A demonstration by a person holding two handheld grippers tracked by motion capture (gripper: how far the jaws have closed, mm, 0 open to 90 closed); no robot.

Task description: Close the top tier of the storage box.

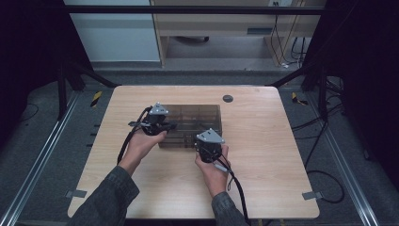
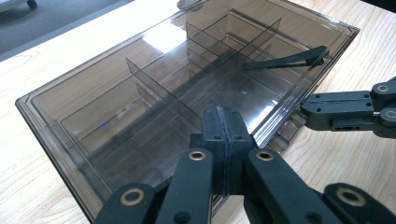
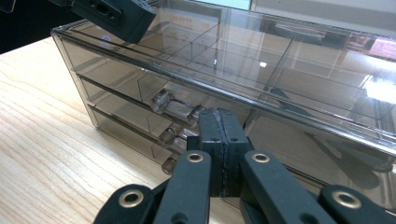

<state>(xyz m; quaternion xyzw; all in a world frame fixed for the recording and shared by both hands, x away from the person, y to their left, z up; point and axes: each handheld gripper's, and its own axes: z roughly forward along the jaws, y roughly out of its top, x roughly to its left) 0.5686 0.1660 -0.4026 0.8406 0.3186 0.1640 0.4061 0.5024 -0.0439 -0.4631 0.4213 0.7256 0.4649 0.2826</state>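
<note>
A smoky see-through drawer box [image 1: 193, 123] stands at the table's middle, with divided compartments [image 2: 187, 79] under its clear top. Its front holds stacked drawers with clear knobs [image 3: 176, 107]. My left gripper [image 1: 165, 125] is at the box's left side; its jaws [image 2: 223, 122] are shut, empty, and hover over the top near the front edge. My right gripper [image 1: 207, 141] is at the front right of the box; its jaws [image 3: 222, 122] are shut and empty, just before the drawer fronts beside the knobs. The other gripper shows too: the right gripper [image 2: 348, 111] and the left gripper [image 3: 116, 15].
The wooden table [image 1: 263, 155] has bare room around the box and a round cable hole [image 1: 227, 98] behind it. Black frame legs [image 1: 63, 89] stand at the far corners. Cables [image 1: 324, 174] lie on the floor to the right.
</note>
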